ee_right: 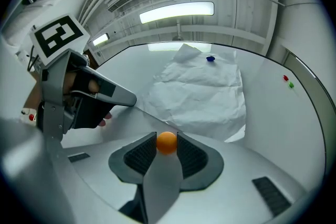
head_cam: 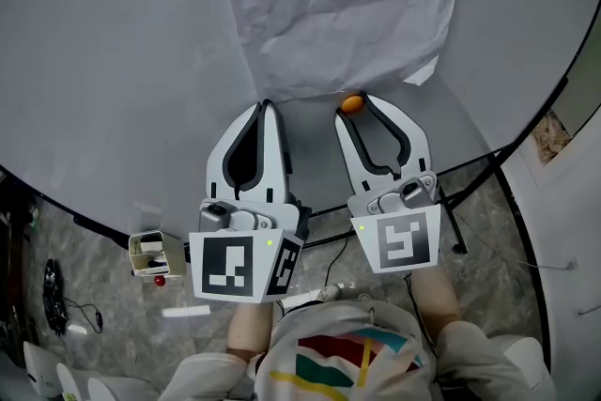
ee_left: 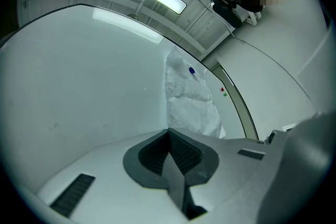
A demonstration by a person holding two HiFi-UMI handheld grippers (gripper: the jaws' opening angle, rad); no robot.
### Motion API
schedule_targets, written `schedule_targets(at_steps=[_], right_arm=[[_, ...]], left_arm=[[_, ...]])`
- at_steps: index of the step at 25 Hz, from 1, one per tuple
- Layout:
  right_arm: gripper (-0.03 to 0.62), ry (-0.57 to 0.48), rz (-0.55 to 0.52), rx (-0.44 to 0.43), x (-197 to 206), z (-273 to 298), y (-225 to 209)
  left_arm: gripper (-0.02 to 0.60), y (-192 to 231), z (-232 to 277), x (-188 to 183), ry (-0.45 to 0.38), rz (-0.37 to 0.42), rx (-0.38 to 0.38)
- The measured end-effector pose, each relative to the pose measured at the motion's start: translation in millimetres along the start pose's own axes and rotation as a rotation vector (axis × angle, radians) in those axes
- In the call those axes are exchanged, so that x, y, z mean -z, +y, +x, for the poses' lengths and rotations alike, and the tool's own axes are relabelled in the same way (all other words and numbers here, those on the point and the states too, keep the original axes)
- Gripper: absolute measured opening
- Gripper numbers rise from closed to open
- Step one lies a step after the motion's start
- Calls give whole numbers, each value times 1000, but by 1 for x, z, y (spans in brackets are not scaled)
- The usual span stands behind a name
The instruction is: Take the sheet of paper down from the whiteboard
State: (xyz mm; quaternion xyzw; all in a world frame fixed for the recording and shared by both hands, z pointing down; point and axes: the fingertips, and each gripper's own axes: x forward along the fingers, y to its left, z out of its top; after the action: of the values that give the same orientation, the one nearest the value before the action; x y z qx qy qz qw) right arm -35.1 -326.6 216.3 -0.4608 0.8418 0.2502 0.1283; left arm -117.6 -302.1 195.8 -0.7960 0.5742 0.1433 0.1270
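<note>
White crumpled paper sheet [ee_right: 199, 94] hangs near the top edge of the glossy whiteboard [head_cam: 122, 61], pinned by a small blue magnet [ee_right: 210, 59]. The right gripper [ee_right: 167, 136] grasps a small orange ball [ee_right: 167, 143]. The left gripper [ee_left: 169, 134], clenched and empty, should probably pinch the sheet's bottom edge before the magnet comes off.

Crumpled white sheet of paper [head_cam: 343, 5] flat on the whiteboard [head_cam: 113, 61], one lower corner loose.

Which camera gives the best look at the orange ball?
The right gripper view: the orange ball shows whole and close, pinched by the right gripper. The head view shows it only as a small dot at that gripper's tip. The left gripper view does not show it.
</note>
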Motion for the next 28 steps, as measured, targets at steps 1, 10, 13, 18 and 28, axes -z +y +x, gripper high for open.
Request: schedule_targets(at_steps=[1, 10, 13, 18, 28], right_arm=[[114, 2, 5, -1, 2, -1, 1], [114, -12, 50, -11, -3, -9, 5], [114, -34, 47, -16, -18, -14, 4], [114, -62, 19, -27, -56, -12, -13], [114, -219, -141, -14, -189, 48, -78]], left_arm=[[43, 0, 0, 0, -2, 4, -3], [43, -1, -1, 1, -28, 69, -42], [43, -1, 0, 1, -49, 105, -66], [43, -4, -3, -1, -65, 107, -109], [43, -4, -7, 3, -24, 169, -170]])
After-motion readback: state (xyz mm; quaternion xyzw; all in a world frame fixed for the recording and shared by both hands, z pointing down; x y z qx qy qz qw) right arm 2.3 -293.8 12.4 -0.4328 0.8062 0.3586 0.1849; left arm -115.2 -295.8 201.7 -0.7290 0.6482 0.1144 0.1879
